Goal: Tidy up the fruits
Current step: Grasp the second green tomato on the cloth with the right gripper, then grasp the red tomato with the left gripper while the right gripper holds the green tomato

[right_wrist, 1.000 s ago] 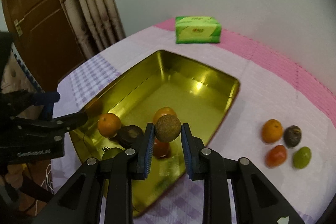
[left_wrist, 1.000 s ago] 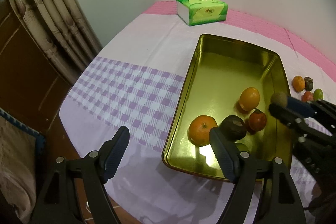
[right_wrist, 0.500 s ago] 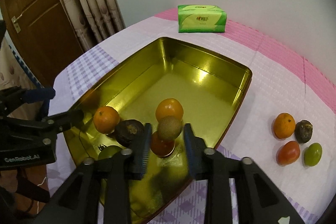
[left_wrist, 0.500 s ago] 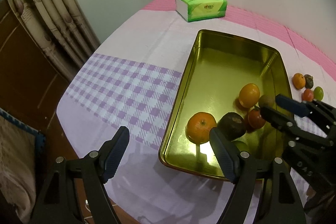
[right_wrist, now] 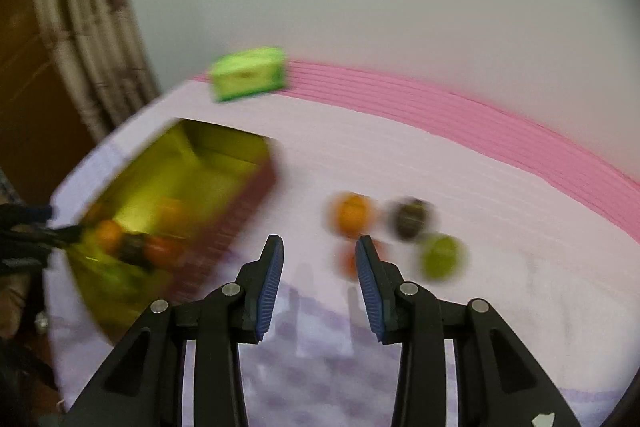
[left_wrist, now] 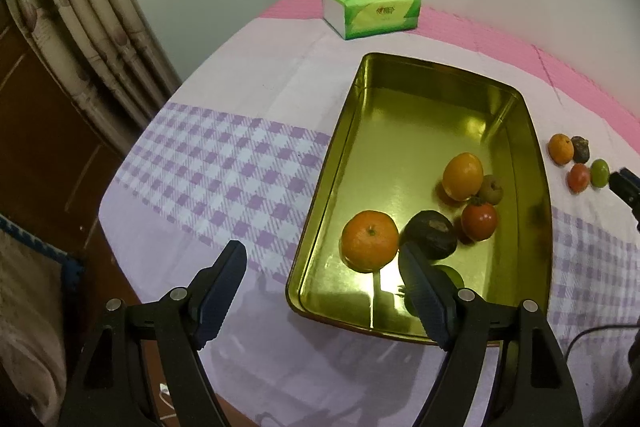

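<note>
fruit in tray: six pieces sit in the near half of the gold tray (left_wrist: 400,99): an orange (left_wrist: 370,247), a yellow-orange fruit (left_wrist: 463,175), a small brownish fruit (left_wrist: 491,189) touching it, a red fruit (left_wrist: 479,221), a dark wrinkled fruit (left_wrist: 430,240) and a green fruit (left_wrist: 454,277) half hidden behind the left gripper's finger.
fruit left on the cloth: four pieces huddle just beside the tray's right wall: a small orange (left_wrist: 561,148), a dark fruit (left_wrist: 581,149), a red one (left_wrist: 579,177) and a green one (left_wrist: 600,172).
progress: judged a little past halfway, with six in and four out; the far half of the tray is bare, so room is no worry.
right gripper (right_wrist: 319,259): its jaws stand apart with nothing between them; its view is motion-blurred and faces the loose cluster, the small orange (right_wrist: 352,215) just past its fingertips.
left gripper (left_wrist: 322,273): jaws wide apart and empty, hovering over the near-left corner of the tray.
likely next: a pick from the loose four, probably by the right gripper.
table: pink and lilac checked cloth (left_wrist: 224,163), with a green tissue pack (left_wrist: 370,10) near the far edge, well apart from the fruit.
</note>
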Demonstrator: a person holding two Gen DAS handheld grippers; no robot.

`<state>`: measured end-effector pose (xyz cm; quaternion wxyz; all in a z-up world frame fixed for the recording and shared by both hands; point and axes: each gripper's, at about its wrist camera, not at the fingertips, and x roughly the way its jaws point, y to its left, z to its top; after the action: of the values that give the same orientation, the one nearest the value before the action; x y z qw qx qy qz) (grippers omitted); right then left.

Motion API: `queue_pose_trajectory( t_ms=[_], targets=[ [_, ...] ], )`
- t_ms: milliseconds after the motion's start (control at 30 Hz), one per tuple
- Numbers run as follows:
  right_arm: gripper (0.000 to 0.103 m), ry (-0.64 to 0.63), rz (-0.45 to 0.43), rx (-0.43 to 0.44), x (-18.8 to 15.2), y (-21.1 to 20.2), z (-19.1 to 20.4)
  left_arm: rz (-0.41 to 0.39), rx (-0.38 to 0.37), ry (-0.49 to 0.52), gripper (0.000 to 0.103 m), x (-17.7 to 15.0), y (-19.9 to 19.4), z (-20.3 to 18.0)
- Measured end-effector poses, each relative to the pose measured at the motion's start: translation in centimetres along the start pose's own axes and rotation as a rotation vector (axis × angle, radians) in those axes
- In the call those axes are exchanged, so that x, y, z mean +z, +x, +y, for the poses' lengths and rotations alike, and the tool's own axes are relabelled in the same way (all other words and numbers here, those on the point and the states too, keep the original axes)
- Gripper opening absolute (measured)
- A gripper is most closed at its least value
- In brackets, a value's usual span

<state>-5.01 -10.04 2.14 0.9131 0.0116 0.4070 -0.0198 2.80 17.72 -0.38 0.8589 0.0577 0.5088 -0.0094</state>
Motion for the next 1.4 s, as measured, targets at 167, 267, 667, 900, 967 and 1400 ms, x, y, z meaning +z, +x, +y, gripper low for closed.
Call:
queue_pose_trajectory(
  t_ms=[167, 267, 667, 900, 967, 1400],
  targets=[
    [0.035, 0.047, 0.029, -0.05, -0.6, 1.7, -3.6, 0.002, -0.029, 0.03, 0.079, 0.2, -0.1, -1.2],
    [0.035, 0.066, 0.041, -0.058, -0.5, 3.4, -4.5, -0.011, -0.043, 0.059, 0.079, 0.4, -0.6, -2.5],
    [0.036, 0.087, 0.044, -0.038, -0.4, 6.4, -5.5, -0.046, -0.132, 0.202, 0.079, 3.0, -1.8, -11.2],
    [0.034, 0.102, 0.009, -0.105, -2.0, 4.5, -7.2, -0.051, -0.219, 0.31, 0.079, 3.4, -1.4, -18.1],
    [0.034, 0.103, 0.004, -0.149, -2.7, 3.6, -8.2, -0.043, -0.243, 0.329, 0.079, 3.5, -0.9, -19.8],
    [0.035, 0.18, 0.019, -0.185, -5.0, 2.1, -11.4, 0.063, -0.314, 0.334, 0.063, 4.7, 3.7, -26.3]
  ],
)
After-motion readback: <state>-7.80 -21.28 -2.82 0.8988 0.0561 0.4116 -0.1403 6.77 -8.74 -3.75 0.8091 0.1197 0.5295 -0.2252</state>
